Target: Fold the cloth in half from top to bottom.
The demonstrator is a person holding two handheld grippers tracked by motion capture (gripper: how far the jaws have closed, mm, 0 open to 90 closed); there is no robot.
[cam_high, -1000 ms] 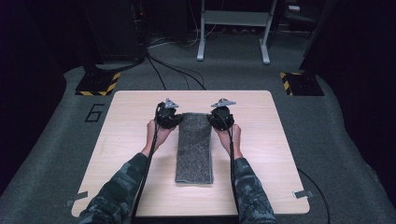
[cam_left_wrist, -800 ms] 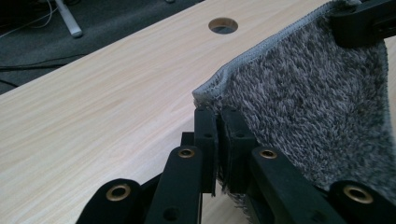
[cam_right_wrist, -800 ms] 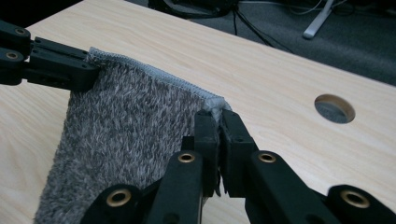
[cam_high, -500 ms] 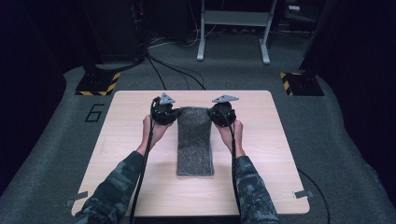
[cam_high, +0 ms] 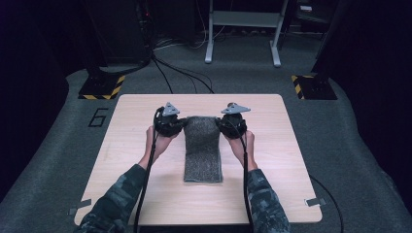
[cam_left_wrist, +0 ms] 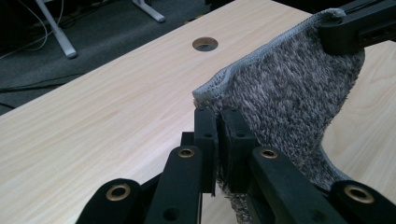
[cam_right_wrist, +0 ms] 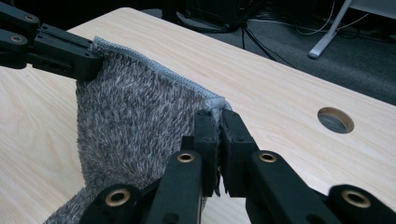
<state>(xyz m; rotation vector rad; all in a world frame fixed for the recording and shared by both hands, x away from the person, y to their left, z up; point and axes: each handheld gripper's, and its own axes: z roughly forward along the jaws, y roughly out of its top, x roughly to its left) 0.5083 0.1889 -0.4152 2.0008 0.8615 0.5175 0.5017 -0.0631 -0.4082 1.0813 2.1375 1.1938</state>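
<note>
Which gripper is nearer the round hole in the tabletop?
Right. The right gripper, shut on the towel's far corner, sits a short way from the hole; the left gripper grips the opposite corner, farther off.

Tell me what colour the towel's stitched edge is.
The towel has a pale grey edge, lighter than its flecked grey pile; the right gripper view shows it best.

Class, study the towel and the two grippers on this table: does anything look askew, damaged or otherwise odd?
Nothing stands out. The grey towel hangs evenly, its far corners clamped by the left gripper and right gripper, its near end lying flat on the table.
</note>
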